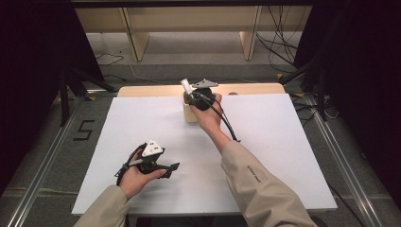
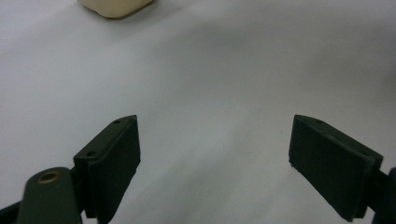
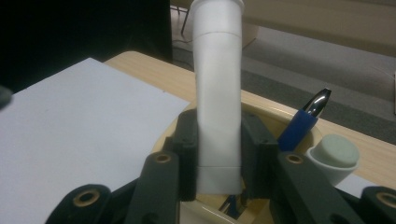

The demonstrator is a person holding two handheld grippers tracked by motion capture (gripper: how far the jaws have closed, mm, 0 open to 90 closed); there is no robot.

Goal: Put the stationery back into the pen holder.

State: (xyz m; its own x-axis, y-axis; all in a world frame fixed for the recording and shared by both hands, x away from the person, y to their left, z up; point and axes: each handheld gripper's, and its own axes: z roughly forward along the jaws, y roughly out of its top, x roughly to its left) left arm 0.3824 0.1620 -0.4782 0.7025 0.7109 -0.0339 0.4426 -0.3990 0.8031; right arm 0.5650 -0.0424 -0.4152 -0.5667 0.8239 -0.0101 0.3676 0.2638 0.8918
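Right gripper (image 3: 218, 154) fingers pinch the white tube (image 3: 218, 93) upright over the cream cup (image 1: 189, 113) at the desk's (image 1: 142, 123) far edge — left gripper (image 2: 215, 163) fingers spread, idle; next, I'd guess, lower and let go

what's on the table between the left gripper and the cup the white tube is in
Nothing: in the high view only bare white sheet lies between the left gripper and the cup.

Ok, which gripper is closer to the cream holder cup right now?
Right. The right gripper is at the cream holder cup, shut on the white tube above its opening. The left gripper is open over the white sheet, well short of the cup.
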